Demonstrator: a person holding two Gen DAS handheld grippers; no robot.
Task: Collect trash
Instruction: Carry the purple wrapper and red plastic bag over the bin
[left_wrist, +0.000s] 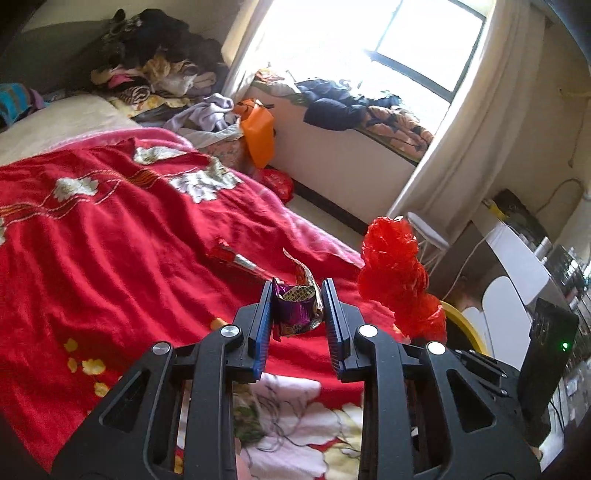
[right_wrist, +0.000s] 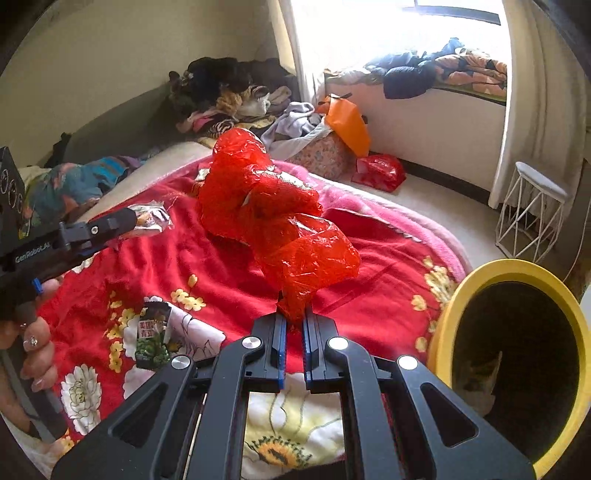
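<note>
My left gripper (left_wrist: 297, 291) is shut on a purple snack wrapper (left_wrist: 295, 308) and holds it above the red floral bedspread (left_wrist: 110, 229). It also shows in the right wrist view (right_wrist: 144, 218), holding the silvery wrapper (right_wrist: 151, 221). My right gripper (right_wrist: 294, 317) is shut on a crumpled red plastic bag (right_wrist: 273, 218), which stands up from the jaws; it also shows in the left wrist view (left_wrist: 395, 273). A yellow trash bin (right_wrist: 461, 291) stands at the bed's right edge. A red-and-silver wrapper (left_wrist: 236, 258) and a green snack packet (right_wrist: 153, 336) lie on the bedspread.
Piled clothes (left_wrist: 155, 62) lie at the bed's head. An orange bag (left_wrist: 258, 129) and a red bag (right_wrist: 380, 171) sit by the window bench (left_wrist: 351, 162). A white wire stool (right_wrist: 532, 218) stands on the floor. A desk with clutter (left_wrist: 524, 258) is at the right.
</note>
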